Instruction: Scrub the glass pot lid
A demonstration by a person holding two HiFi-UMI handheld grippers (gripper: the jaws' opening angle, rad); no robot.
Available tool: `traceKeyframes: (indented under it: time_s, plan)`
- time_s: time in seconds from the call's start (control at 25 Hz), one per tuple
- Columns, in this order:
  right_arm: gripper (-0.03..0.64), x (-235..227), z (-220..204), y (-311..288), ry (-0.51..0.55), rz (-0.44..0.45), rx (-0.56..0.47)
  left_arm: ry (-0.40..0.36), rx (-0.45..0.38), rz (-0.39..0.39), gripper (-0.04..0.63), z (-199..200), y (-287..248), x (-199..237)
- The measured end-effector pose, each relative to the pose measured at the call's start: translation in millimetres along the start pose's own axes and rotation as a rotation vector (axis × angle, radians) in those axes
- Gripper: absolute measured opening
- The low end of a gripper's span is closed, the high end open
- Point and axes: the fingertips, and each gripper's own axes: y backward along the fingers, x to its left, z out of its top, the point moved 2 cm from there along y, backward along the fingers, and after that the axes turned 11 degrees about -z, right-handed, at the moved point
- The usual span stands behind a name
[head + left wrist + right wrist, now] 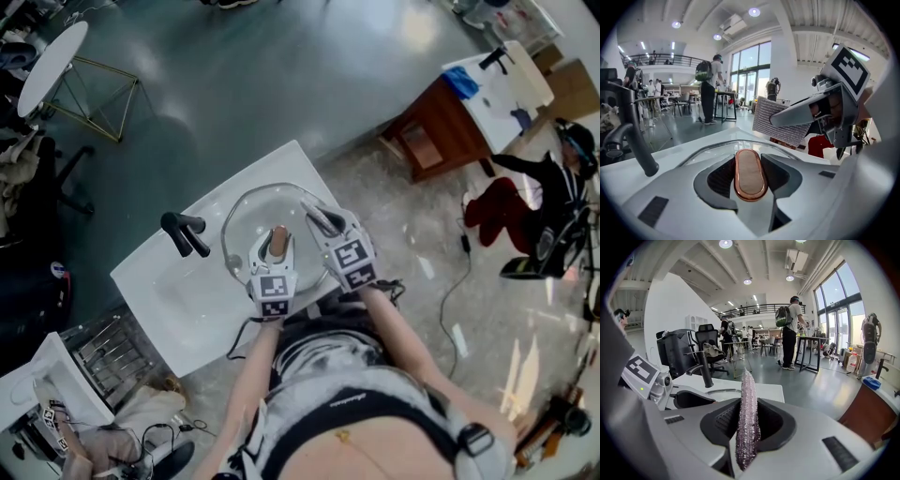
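Your left gripper (277,247) is clamped on the copper-rimmed oval handle (750,174) of the round glass pot lid (242,225). The lid lies over the white rectangular sink top (178,300) directly in front of you. Your right gripper (319,217) is closed on a silvery mesh scrubbing pad (747,427). The pad stands on edge above the lid's right half, just beside the handle.

The two grippers sit close side by side. A black curved faucet (184,232) stands just left of the lid and is the nearest obstacle to your left gripper.

The lid's right rim comes close to the sink top's right edge. Bare white surface stretches left past the faucet. A wire rack (108,352) sits lower left, off the sink top. To the right, a brown wooden desk (436,127) and a seated person (553,183) are well apart from you, with open floor between.
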Motion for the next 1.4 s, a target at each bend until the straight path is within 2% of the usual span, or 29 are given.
traceKeyframes:
  time_s: [0.36, 0.64, 0.88, 1.04, 1.4]
  plan:
    - [0.091, 9, -13, -15, 0.068, 0.030, 0.042, 0.003, 0.024, -0.010, 0.176, -2, -2, 1]
    - [0.091, 32, -21, -25, 0.129, 0.112, 0.062, 0.042, 0.063, -0.044, 0.179, -4, -5, 2]
    - [0.089, 48, -23, -28, 0.195, 0.163, 0.056, 0.046, 0.069, -0.042, 0.181, -5, -6, 2]
    - [0.089, 49, -24, -29, 0.168, 0.180, 0.049, 0.043, 0.072, -0.037, 0.181, -5, -6, 3]
    - [0.092, 49, -27, -43, 0.252, 0.177, 0.053, 0.034, 0.077, -0.031, 0.179, -6, -6, 3]
